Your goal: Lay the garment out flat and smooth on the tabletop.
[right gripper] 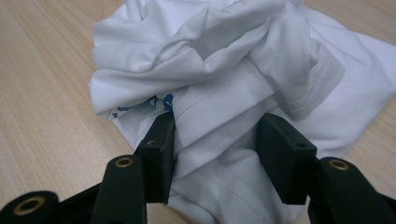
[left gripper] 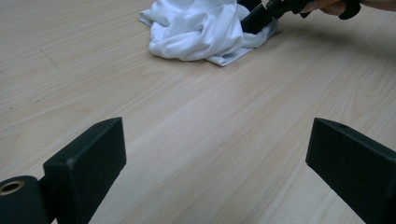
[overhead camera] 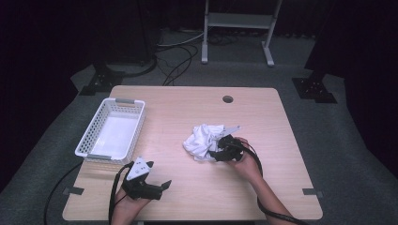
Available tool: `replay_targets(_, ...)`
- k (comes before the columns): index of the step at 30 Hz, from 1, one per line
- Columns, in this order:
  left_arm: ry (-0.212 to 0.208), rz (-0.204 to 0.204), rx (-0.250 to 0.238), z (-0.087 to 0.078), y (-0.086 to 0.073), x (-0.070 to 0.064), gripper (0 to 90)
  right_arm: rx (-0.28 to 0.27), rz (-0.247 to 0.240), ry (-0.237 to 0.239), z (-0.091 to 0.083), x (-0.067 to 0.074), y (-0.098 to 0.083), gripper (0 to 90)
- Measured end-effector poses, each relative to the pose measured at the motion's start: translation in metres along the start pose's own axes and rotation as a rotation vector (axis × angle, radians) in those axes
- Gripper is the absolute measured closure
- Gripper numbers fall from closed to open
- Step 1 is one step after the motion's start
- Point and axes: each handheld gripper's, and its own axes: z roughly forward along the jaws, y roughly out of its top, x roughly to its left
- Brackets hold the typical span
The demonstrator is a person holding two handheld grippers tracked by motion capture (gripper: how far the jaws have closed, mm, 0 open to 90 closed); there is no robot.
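A crumpled white garment [overhead camera: 204,138] lies on the wooden table [overhead camera: 263,122], right of its middle. My right gripper [overhead camera: 217,151] sits at the garment's near right edge. In the right gripper view its jaws [right gripper: 215,126] stand partly apart, with a fold of the white garment [right gripper: 210,60] lying between them; a small blue print shows under a fold. My left gripper [overhead camera: 158,174] rests near the front left edge, wide open over bare wood [left gripper: 217,144]. From the left gripper view, the garment [left gripper: 201,30] and the right gripper [left gripper: 257,21] appear far ahead.
A white perforated basket [overhead camera: 112,101] stands at the table's left side with nothing in it. A round cable hole [overhead camera: 227,99] sits near the far edge. Cables trail from both grippers off the front edge. A metal stand [overhead camera: 237,21] is on the floor beyond.
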Motion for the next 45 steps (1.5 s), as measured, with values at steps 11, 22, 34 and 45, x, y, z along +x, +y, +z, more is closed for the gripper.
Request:
replay_targets(11, -0.002, 0.014, 0.001, 0.000, 0.002, -0.004, 4.8, 0.006, -0.008, 0.006, -0.009, 0.013, -0.011, 48.0)
replay_targets(22, -0.009, 0.024, 0.004, 0.002, 0.003, -0.008, 4.7, -0.012, 0.005, 0.008, -0.019, 0.029, -0.025, 46.7)
replay_targets(34, -0.012, 0.035, 0.007, 0.003, 0.005, -0.012, 4.7, -0.030, 0.016, 0.005, -0.031, 0.054, -0.042, 46.6)
replay_targets(45, -0.012, 0.040, 0.013, 0.005, 0.005, -0.013, 4.8, -0.037, 0.020, 0.010, -0.039, 0.071, -0.053, 46.1)
